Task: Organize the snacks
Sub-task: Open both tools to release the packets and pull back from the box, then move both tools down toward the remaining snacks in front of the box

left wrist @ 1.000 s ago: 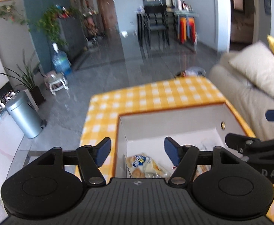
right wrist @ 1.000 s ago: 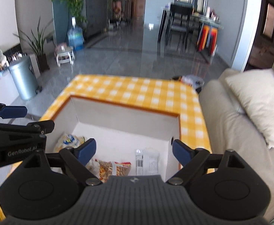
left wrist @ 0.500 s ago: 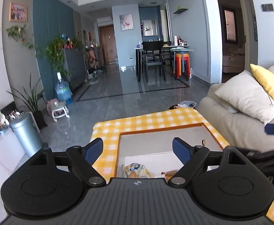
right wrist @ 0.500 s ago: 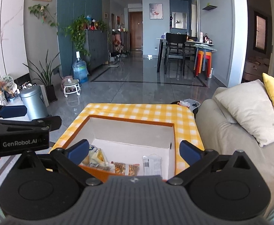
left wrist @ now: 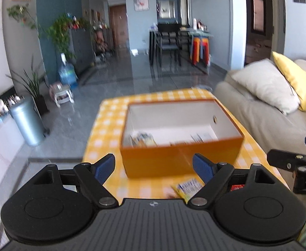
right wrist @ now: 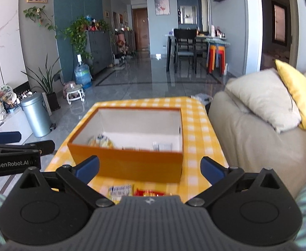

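Both wrist views show the interval between placements: the left gripper and the right gripper stand with jaws spread wide and nothing between the pads, each released and clear of the orange box. The box sits on the yellow checked tablecloth, at twelve o'clock from both grippers, its open top upward and its long axis running crosswise, from nine to three o'clock in the right wrist view. Several packets already lie on its white floor, among them a yellow-and-blue packet toward the left wall; their print is blurred. Outside the box, just beside its near wall at six o'clock, lie a yellow-and-white snack packet and a red packet, side by side, both partly hidden by the gripper body. In the left wrist view the yellow-and-white packet lies flat, its long axis slanting from about eight to two o'clock. Judged from this layout, the step in hand is reaching for the remaining snacks; the next move calls for lowering one gripper over a packet, closing across its short side, and lifting it over the near wall.
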